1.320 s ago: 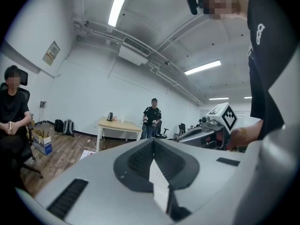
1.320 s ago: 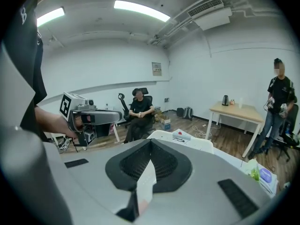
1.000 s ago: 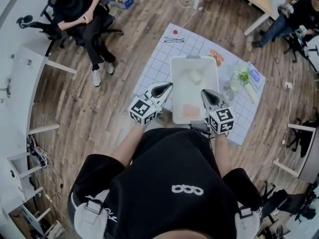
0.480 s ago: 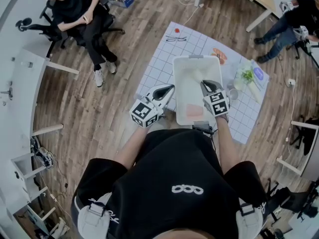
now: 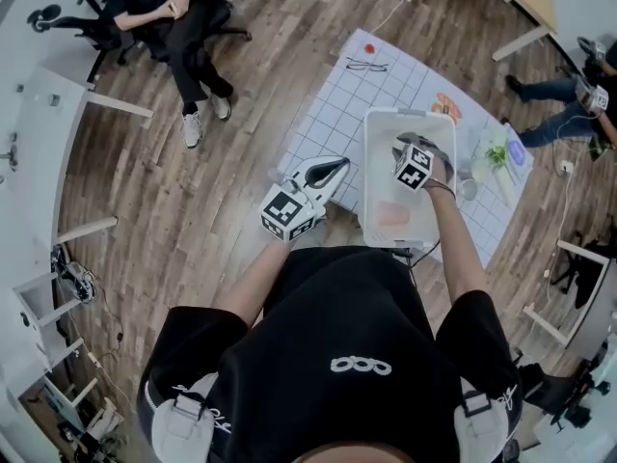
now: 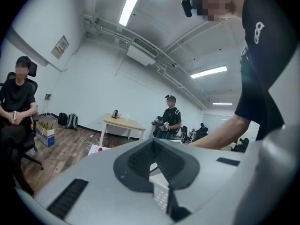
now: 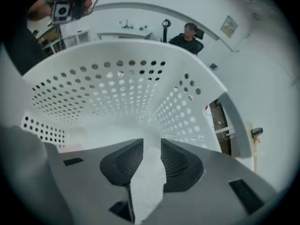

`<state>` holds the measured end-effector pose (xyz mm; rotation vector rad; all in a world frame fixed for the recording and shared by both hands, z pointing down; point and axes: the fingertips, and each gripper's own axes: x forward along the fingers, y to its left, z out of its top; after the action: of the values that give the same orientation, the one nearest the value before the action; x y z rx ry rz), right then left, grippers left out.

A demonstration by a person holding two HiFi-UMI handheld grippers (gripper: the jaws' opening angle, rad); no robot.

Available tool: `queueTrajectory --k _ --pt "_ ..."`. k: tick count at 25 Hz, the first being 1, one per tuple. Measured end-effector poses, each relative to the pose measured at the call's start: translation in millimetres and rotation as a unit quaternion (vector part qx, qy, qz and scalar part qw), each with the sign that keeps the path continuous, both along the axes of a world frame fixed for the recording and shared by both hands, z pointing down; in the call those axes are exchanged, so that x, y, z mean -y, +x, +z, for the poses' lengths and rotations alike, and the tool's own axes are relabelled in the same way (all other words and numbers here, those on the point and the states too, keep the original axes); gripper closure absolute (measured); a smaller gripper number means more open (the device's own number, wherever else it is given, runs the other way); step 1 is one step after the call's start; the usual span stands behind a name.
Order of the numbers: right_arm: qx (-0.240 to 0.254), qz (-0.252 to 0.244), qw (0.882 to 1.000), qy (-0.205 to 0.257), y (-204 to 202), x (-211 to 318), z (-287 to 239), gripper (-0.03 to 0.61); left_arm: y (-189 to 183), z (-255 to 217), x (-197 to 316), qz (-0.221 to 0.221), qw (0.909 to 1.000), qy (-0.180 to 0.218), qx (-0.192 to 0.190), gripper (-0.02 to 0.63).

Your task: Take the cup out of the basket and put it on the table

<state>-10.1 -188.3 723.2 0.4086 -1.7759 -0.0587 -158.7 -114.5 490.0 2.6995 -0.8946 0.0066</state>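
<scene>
A white perforated basket (image 5: pixel 370 177) stands on a gridded mat (image 5: pixel 333 114). My right gripper (image 5: pixel 405 149) points steeply down inside it, near its far end. In the right gripper view the basket's holed walls (image 7: pixel 117 83) rise all round the right gripper (image 7: pixel 151 142). Its jaws have just been opening and stand apart. A pale blurred shape shows in the gap; I cannot tell whether it is the cup. The hand and marker cube hide the spot below in the head view. My left gripper (image 5: pixel 337 166) hovers level just left of the basket, its tips together (image 6: pixel 152 142).
A pink item (image 5: pixel 395 215) lies at the basket's near end. Greens and packets (image 5: pixel 496 154) and a small round cup (image 5: pixel 468 189) sit on the mat to the right. One person sits at the upper left (image 5: pixel 164 8), another at the right edge (image 5: pixel 578 95).
My right gripper has swung forward and dropped into the basket, tipping from level to steeply down. The left gripper has edged forward beside the basket.
</scene>
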Motion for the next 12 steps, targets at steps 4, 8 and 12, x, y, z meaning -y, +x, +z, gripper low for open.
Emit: queueTrajectory --k 4,8,12 --pt "-0.077 -0.07 0.994 -0.032 4.1 8.4 38.2 0.451 -11.7 7.2 11.9 0.002 1.0 -0.005 -0.004 0.606" --pt "-0.122 -0.129 0.983 -0.044 6.3 10.0 58.0 0.446 -21.3 16.7 18.0 0.002 0.9998 -0.018 -0.007 0.606" --pt "-0.162 -0.156 0.973 -0.058 9.0 11.8 70.7 0.446 -31.8 22.2 23.4 0.003 0.9996 -0.028 -0.007 0.606"
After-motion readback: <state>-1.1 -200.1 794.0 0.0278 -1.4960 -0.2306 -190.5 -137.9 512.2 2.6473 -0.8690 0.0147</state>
